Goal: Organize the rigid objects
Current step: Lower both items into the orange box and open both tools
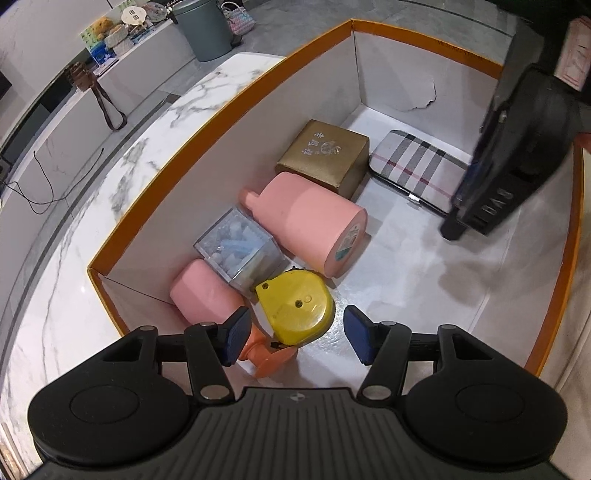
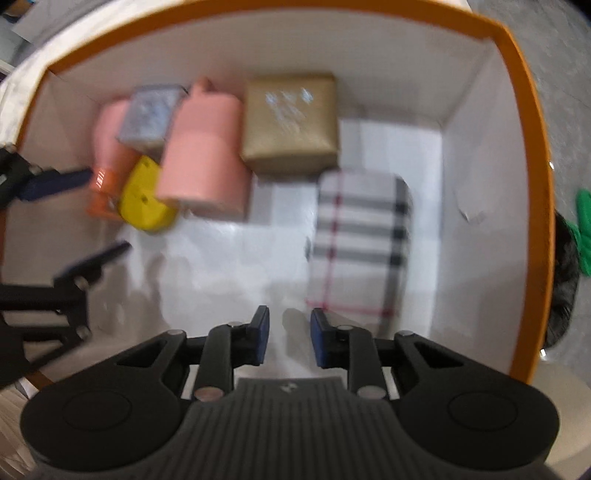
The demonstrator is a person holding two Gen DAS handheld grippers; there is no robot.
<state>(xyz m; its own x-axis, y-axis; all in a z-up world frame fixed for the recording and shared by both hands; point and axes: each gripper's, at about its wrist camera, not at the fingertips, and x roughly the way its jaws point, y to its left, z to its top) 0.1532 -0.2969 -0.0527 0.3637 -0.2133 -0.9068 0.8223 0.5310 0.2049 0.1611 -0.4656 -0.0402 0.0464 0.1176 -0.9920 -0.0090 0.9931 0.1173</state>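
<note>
Inside orange-rimmed box [image 1: 218, 122]: gold box [image 1: 325, 157], plaid case [image 1: 417, 166], yellow tape measure [image 1: 295, 310].

Inside the box [image 1: 236, 96]: two pink bottles [image 1: 314, 225] [image 1: 203, 291], one gold case [image 1: 325, 155]. One plaid case [image 1: 417, 166], one clear cube [image 1: 236, 251], one yellow tape [image 1: 295, 310].

White marble counter [image 1: 92, 206]; grey floor [image 1: 258, 40]; grey bin [image 1: 203, 29].

I see a matt white cardboard box [image 1: 177, 206] with orange rims on a glossy marble-look worktop [image 1: 122, 173], holding smooth matt pink plastic bottles [image 1: 310, 225], a glossy yellow plastic tape measure [image 1: 295, 310], a clear plastic case [image 1: 236, 247], a gold textured box [image 1: 325, 155] and a checked cloth-look case [image 1: 417, 166].
</note>
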